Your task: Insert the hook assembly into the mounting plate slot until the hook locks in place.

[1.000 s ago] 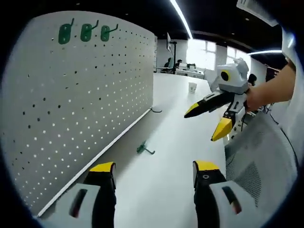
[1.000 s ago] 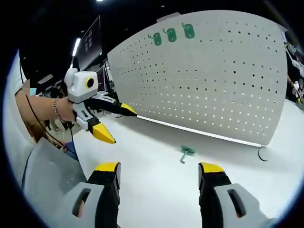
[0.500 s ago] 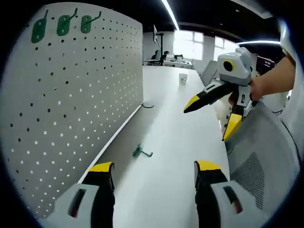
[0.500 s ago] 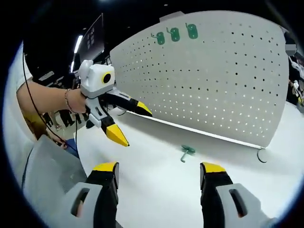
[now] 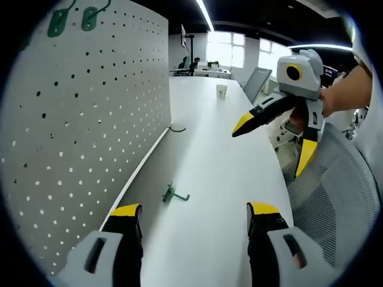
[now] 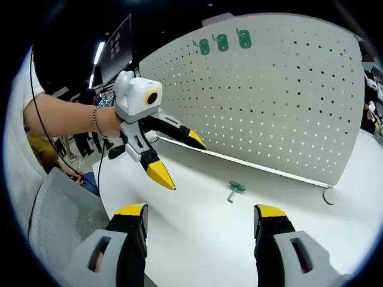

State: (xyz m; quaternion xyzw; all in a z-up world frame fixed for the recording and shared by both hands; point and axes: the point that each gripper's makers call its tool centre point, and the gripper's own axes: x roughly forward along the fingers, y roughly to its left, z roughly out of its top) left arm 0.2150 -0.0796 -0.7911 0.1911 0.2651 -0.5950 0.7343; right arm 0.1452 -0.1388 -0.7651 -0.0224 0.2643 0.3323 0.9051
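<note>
Plainly, the green hook (image 5: 173, 195) lay loose on the white table (image 5: 221, 149), just before the pegboard (image 5: 90, 119), ahead of both tools. The left gripper (image 5: 194, 218) and the right gripper (image 6: 200, 218) stood wide and empty; neither looked clearly nearer.

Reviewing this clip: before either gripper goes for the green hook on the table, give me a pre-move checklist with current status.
1. Loose green hook lying free on the white table: ok.
2. Left gripper open, empty: ok.
3. Right gripper open, empty: ok.
4. Path to hook unobstructed in both views: ok.
5. Pegboard upright, with mounted hooks along its top: ok.
6. Which slot is the target: cannot tell.
</note>
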